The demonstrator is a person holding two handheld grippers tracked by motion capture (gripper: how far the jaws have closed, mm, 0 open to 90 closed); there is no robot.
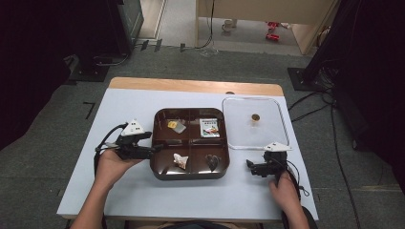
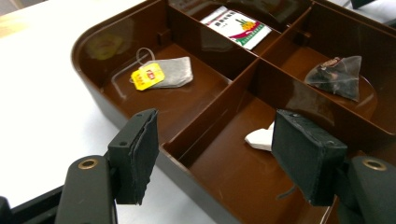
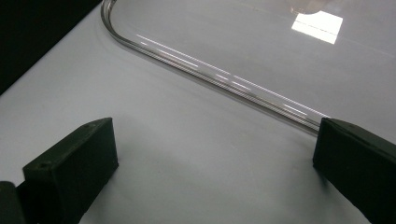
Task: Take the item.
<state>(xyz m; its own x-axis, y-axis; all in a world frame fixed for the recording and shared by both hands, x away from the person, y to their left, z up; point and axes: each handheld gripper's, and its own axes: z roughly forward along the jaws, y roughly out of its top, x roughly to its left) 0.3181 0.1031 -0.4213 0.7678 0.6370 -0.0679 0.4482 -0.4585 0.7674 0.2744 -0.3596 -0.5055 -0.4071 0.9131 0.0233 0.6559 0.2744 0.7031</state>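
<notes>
Left gripper view: the jaws of the left gripper [image 2: 215, 154] are held fairly wide and empty, straddling the near wall of the brown tray [image 2: 201, 186]. A tea bag [image 2: 163, 73] lies ahead in the far-left compartment. The right gripper [image 1: 258, 168], jaws wide and empty, is seen beside the clear lid [image 1: 282, 125], on the worktop [image 1: 124, 191].

The tray [image 2: 116, 121] is glossy brown plastic that mirrors the light. The tea bag [image 2: 170, 72] in it is thin grey paper with a shiny yellow tag. The lid [image 3: 224, 77] is clear, smooth plastic. The table [image 3: 177, 154] has a matt pale top and a wooden far edge.
</notes>
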